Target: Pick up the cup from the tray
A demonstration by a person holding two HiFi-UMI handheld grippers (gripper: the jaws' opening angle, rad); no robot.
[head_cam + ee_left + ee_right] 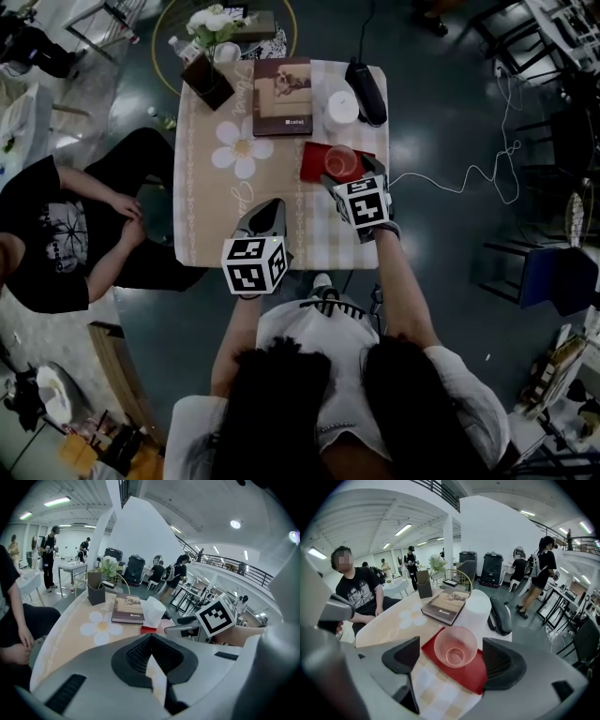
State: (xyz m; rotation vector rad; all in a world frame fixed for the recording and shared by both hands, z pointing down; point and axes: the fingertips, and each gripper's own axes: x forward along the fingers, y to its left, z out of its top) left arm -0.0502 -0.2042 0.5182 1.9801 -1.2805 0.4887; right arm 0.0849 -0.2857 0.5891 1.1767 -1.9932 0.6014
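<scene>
My right gripper pitched steeply down, jaws spread wide, gripping nothing. One clear pinkish dimpled cup upright between them, on one red flat tray. My left gripper angled down, jaws closed, empty.

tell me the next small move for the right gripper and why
Probably ease the right gripper forward and down until its jaws flank the cup. The jaws stand wide open and empty, and the cup sits upright on the red tray just ahead, centred between them, untouched.

Gaps flank the cup between the right tool's spread jaws; a white cylinder crowds behind.
</scene>
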